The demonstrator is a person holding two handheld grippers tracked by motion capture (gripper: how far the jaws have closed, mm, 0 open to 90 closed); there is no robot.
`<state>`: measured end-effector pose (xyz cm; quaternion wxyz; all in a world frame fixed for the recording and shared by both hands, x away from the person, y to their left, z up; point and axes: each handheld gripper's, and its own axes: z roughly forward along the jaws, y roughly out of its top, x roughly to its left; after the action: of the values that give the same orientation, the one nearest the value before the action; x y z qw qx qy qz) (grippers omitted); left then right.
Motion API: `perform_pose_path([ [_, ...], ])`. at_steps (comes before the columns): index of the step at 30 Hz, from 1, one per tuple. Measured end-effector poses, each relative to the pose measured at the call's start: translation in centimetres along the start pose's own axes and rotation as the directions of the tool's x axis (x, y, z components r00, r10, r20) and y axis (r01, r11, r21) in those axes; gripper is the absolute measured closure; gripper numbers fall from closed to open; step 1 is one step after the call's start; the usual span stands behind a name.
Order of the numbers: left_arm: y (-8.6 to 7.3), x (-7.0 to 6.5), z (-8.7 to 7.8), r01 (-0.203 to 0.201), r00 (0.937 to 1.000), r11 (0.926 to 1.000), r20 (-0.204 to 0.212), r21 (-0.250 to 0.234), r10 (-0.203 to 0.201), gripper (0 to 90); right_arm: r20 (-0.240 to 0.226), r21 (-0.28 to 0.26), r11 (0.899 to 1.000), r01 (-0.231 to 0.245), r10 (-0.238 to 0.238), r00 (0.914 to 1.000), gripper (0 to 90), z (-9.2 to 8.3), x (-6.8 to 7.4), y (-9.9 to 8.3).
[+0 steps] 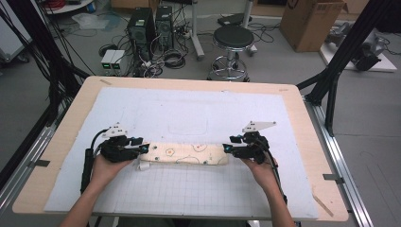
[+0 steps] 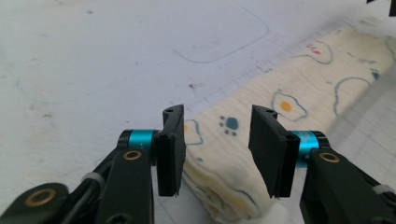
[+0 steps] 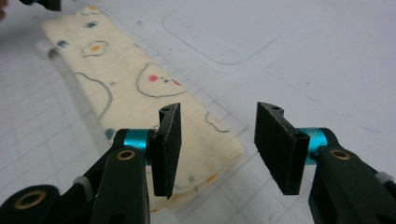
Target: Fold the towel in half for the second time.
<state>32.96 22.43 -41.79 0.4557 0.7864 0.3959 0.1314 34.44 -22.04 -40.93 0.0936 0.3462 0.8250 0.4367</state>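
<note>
Left gripper [image 1: 146, 148], right gripper [image 1: 226, 148]: fingers apart.

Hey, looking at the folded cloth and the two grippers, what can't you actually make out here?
- Underside and inner layers of the folded cloth: hidden by its own top layer in every view.
- Near end of the cloth in the left gripper view: partly covered by the left gripper and cut off by the bottom edge.
- Small prints on the cloth: too small in the high view.
- Cloth corner beside the right gripper: partly covered by a jaw.

The high view looks down from above; both gripper views skim low and close, sharing the folded cloth [image 1: 189, 153].
</note>
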Motion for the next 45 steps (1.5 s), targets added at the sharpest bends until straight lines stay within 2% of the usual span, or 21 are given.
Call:
perform_pose_path([
  [3, 0.2, 0.4, 0.6, 0.029, 0.9993, 0.9996, -0.023, 0.005, -0.029, 54.1, 0.017, 0.036, 0.998, -0.042, 0.042, 0.9990, 51.3, 1.0, -0.7, -0.3],
  [5, 0.2, 0.7, 1.2, 0.044, 0.9987, 0.9987, -0.024, 0.025, -0.044, 53.4, 0.010, 0.056, 0.996, -0.069, 0.069, 0.9976, 51.0, 1.6, -1.2, -0.5],
  [11, -0.4, 1.6, 2.4, 0.101, 0.9948, 0.9901, 0.001, 0.097, -0.102, 53.6, -0.022, 0.099, 0.991, -0.092, 0.094, 0.9953, 58.0, 2.6, -1.5, -0.9],
  [14, -0.6, 1.6, 2.7, 0.096, 0.9947, 0.9862, 0.022, 0.134, -0.100, 59.5, -0.057, 0.116, 0.987, -0.112, 0.120, 0.9912, 65.5, 2.9, -1.8, -1.1],
  [16, -0.6, 1.4, 2.7, 0.079, 0.9964, 0.9874, 0.021, 0.138, -0.082, 65.8, -0.079, 0.127, 0.985, -0.119, 0.130, 0.9884, 71.5, 3.1, -1.8, -1.2],
  [18, -0.6, 1.4, 2.8, 0.085, 0.9958, 0.9873, 0.022, 0.135, -0.088, 72.0, -0.093, 0.134, 0.985, -0.113, 0.126, 0.9877, 78.1, 3.2, -1.8, -1.2],
  [22, -0.4, 1.4, 2.6, 0.071, 0.9971, 0.9894, 0.016, 0.126, -0.074, 78.0, -0.106, 0.132, 0.985, -0.113, 0.128, 0.9861, 82.9, 3.1, -1.6, -1.0],
  [25, -0.1, 1.4, 2.5, 0.073, 0.9973, 0.9922, 0.001, 0.101, -0.073, 79.4, -0.080, 0.134, 0.986, -0.099, 0.110, 0.9907, 83.4, 2.8, -1.5, -0.5],
  [29, 0.3, 1.7, 2.6, 0.086, 0.9960, 0.9945, -0.028, 0.060, -0.084, 79.8, -0.054, 0.119, 0.988, -0.102, 0.109, 0.9925, 83.7, 2.4, -1.5, 0.6],
  [36, 1.9, 2.4, 3.1, 0.079, 0.9942, 0.9963, -0.077, 0.035, -0.076, 79.9, 0.008, 0.113, 0.987, -0.113, 0.112, 0.9936, 83.8, 3.0, -2.2, 2.0],
  [38, 2.4, 2.6, 3.4, 0.072, 0.9934, 0.9966, -0.092, 0.040, -0.068, 79.8, 0.024, 0.100, 0.987, -0.123, 0.121, 0.9924, 83.7, 3.2, -2.4, 2.4],
  [42, 2.6, 2.9, 4.1, 0.102, 0.9896, 0.9947, -0.104, 0.016, -0.100, 79.4, 0.050, 0.091, 0.984, -0.150, 0.146, 0.9880, 83.3, 3.7, -3.2, 2.5],
  [45, 2.3, 3.2, 4.8, 0.114, 0.9879, 0.9926, -0.110, 0.040, -0.109, 77.0, 0.055, 0.080, 0.982, -0.169, 0.165, 0.9848, 79.0, 4.3, -3.8, 2.1],
])
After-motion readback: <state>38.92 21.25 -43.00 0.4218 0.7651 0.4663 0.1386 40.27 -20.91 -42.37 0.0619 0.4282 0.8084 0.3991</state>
